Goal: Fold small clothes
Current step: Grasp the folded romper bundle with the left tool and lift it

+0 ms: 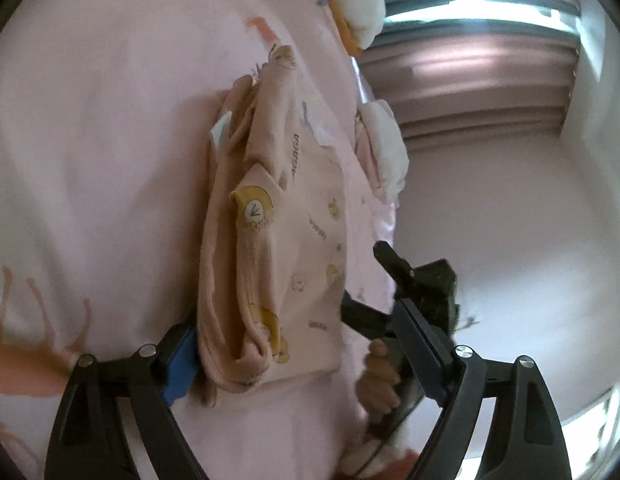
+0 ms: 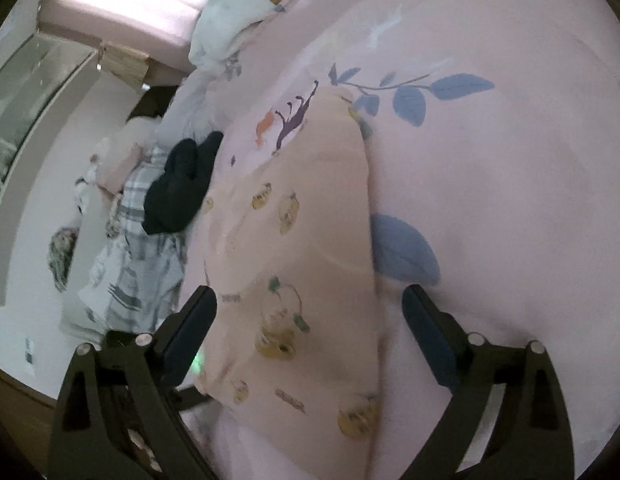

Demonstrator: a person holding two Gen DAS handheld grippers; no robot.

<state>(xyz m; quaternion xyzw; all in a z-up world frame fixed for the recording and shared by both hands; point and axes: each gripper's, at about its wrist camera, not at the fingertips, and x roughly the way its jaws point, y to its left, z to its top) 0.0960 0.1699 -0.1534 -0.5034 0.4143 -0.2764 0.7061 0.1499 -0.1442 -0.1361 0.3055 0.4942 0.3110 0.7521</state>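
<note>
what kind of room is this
Most likely a bedroom. The small peach printed garment lies on a wide pink bedsheet with blue leaf prints, white rumpled bedding is piled at its far end, and pink curtains hang beyond.

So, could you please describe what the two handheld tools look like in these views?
Both are alike: the left tool and right tool have matte black triangular finger frames with cut-out windows and round silver pivot bolts. Each finger ends in a flat, rectangular dark blue pad. In the left wrist view the right tool shows as a black block, with a hand around its handle and a cable trailing below.
</note>
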